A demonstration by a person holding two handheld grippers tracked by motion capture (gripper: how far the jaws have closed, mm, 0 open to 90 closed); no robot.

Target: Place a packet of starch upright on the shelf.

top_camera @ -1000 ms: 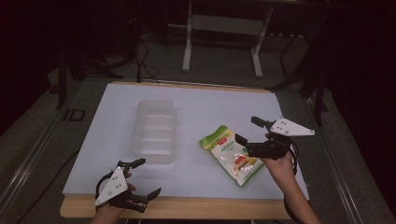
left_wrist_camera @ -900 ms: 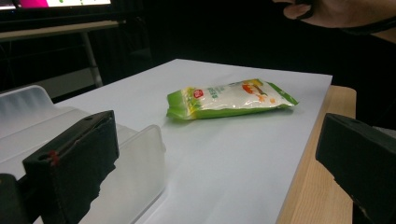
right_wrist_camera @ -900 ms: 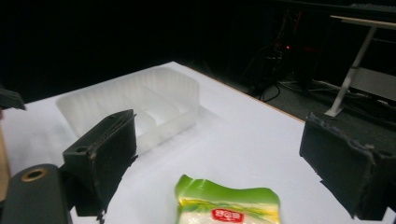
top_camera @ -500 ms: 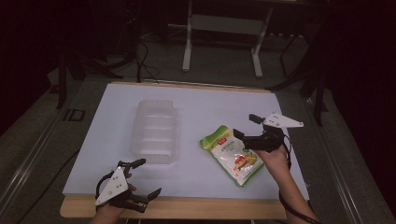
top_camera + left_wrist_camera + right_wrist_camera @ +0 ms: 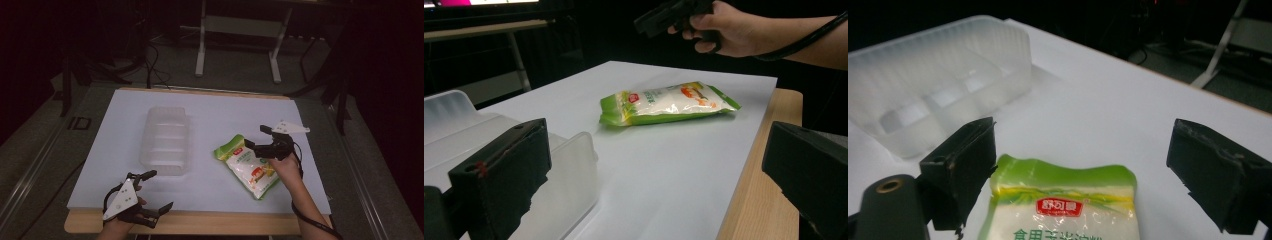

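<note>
A green and white snack bag (image 5: 248,166) lies flat on the white sheet (image 5: 215,115), right of the middle. My right gripper (image 5: 255,136) hovers open over the bag's far end, one jaw on either side of its green top edge (image 5: 1063,175). A clear plastic tray (image 5: 166,141) sits empty to the left of the bag. Near the table's front edge, my left gripper (image 5: 161,190) stands open with nothing between its jaws, just in front of the tray. In the left gripper view the bag (image 5: 664,102) lies ahead, and the tray's corner (image 5: 574,165) is beside the left jaw.
The white sheet covers most of a wooden table, whose bare edge (image 5: 225,222) runs along the front. A metal stand (image 5: 237,30) and cables lie on the dark floor beyond the table. A hand (image 5: 724,27) holds the right gripper above the bag.
My right gripper has moved left and down, from beside the bag's right edge to over its far end. The left gripper, bag and tray have stayed where they were.
</note>
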